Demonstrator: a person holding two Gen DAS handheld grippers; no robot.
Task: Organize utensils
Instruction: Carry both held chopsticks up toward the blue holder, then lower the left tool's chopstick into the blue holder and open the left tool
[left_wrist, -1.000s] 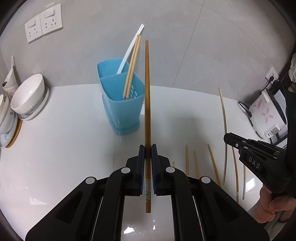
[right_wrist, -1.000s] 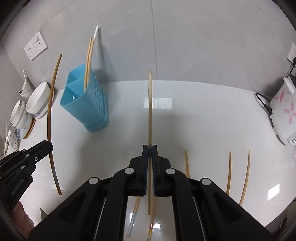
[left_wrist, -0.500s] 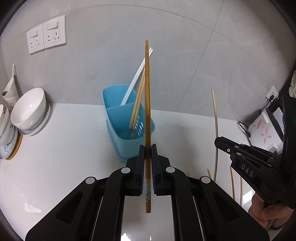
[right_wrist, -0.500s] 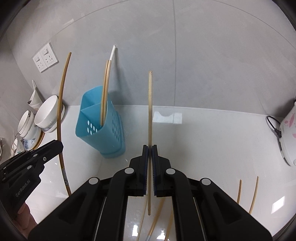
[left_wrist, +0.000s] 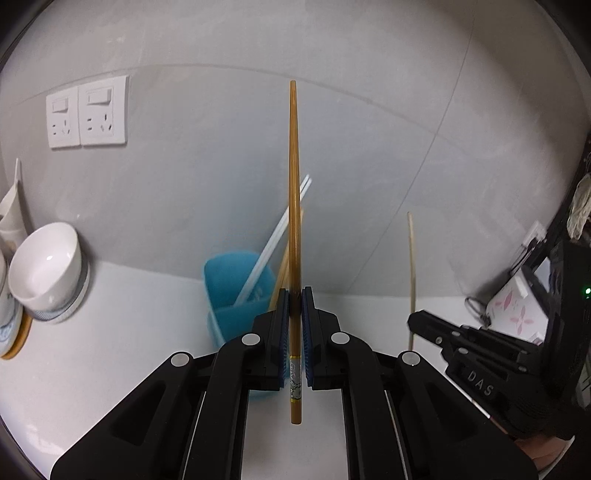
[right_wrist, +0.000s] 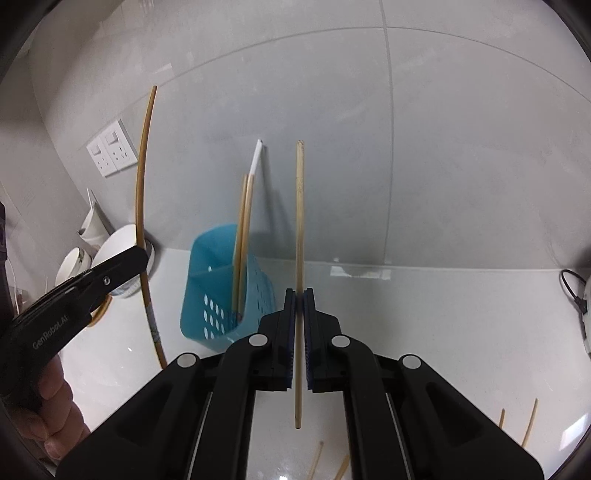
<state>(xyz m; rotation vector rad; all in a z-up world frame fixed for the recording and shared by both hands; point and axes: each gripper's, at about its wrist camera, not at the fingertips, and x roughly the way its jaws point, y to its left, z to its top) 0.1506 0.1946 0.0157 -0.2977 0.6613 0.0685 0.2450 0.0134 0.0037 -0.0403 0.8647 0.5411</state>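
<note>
My left gripper (left_wrist: 294, 295) is shut on a dark brown chopstick (left_wrist: 294, 192) that points upright, in front of the blue utensil holder (left_wrist: 229, 291). The holder stands on the white counter and has white and wooden chopsticks (left_wrist: 273, 243) in it. My right gripper (right_wrist: 299, 295) is shut on a pale wooden chopstick (right_wrist: 300, 221), upright, to the right of the holder (right_wrist: 214, 291). Each gripper shows in the other's view: the left gripper (right_wrist: 122, 264) with its chopstick (right_wrist: 142, 192), the right gripper (left_wrist: 417, 321) with its chopstick (left_wrist: 412, 266).
White bowls (left_wrist: 48, 269) stack at the left by the wall. Wall sockets (left_wrist: 86, 110) are above them. A rice cooker (left_wrist: 517, 306) stands at the right. Several loose chopsticks (right_wrist: 530, 421) lie on the counter near the front.
Both grippers have tilted upward and moved closer to the blue holder with their chopsticks. The holder now sits lower in both views and more wall shows.
</note>
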